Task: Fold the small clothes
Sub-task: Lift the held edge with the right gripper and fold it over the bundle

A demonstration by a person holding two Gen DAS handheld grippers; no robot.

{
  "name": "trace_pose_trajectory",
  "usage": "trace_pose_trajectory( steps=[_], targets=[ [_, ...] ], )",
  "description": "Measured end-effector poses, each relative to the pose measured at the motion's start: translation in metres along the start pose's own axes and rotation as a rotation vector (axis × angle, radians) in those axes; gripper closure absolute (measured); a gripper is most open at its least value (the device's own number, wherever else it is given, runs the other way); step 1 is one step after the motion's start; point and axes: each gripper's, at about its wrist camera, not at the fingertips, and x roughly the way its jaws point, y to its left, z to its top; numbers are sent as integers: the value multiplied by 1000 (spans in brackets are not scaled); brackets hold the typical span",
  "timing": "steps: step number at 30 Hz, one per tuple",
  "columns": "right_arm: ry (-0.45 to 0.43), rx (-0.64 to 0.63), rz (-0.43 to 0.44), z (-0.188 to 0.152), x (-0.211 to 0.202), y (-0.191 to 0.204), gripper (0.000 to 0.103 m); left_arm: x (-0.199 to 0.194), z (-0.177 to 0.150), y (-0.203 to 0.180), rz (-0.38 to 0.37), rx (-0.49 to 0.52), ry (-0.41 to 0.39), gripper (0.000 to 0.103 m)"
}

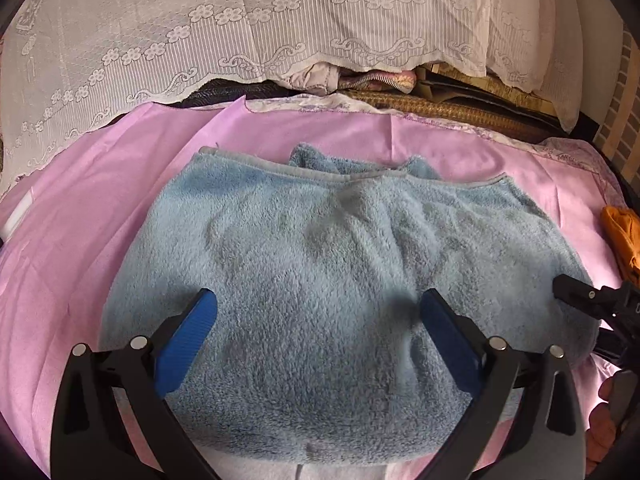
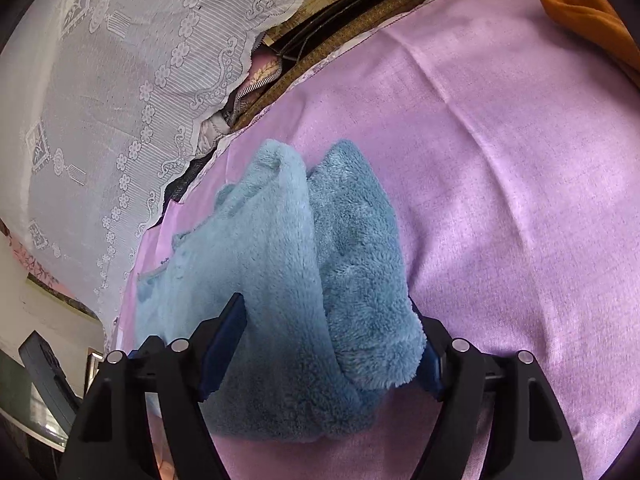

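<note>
A fluffy light-blue garment [image 1: 320,280] lies spread on the pink sheet [image 1: 80,240]. My left gripper [image 1: 318,308] hovers over its near middle with the blue pads wide apart and nothing between them. My right gripper [image 2: 332,332] stands open around the garment's right edge [image 2: 320,280], where the fleece bunches up into a fold between the fingers; the pads do not press it. The right gripper also shows at the right edge of the left wrist view [image 1: 592,300].
An orange cloth [image 1: 622,236] lies on the sheet at the right, also in the right wrist view [image 2: 588,16]. A white lace cover [image 1: 240,32] hangs behind the bed. Dark woven mats and folded fabrics [image 1: 440,100] lie at the far edge.
</note>
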Motion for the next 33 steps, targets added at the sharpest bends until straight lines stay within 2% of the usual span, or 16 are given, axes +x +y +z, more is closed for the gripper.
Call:
trace_pose_trajectory(
  steps=[2, 6, 10, 14, 16, 19, 24, 28, 33],
  targets=[
    [-7, -20, -11, 1, 3, 3, 25, 12, -4, -1, 10, 4, 30, 4],
    [-15, -39, -28, 1, 4, 6, 26, 13, -7, -7, 41, 27, 27, 4],
    [-12, -18, 14, 0, 2, 4, 41, 13, -7, -7, 44, 29, 25, 4],
    [-7, -1, 54, -2, 2, 3, 51, 13, -8, -7, 46, 31, 23, 4],
    [-7, 33, 86, -2, 1, 0, 62, 13, -8, -7, 45, 30, 23, 4],
    [-25, 45, 98, -3, -4, 0, 67, 13, -8, -7, 45, 30, 23, 4],
    [-89, -28, 50, -6, -17, 20, 68, 12, -7, -7, 46, 33, 24, 4],
    [-162, -141, -5, -9, -33, 54, 69, 13, -7, -9, 61, 48, 29, 4],
    [-222, -224, -57, -14, -45, 92, 69, 6, -5, 2, 8, 17, 22, 5]
  ],
)
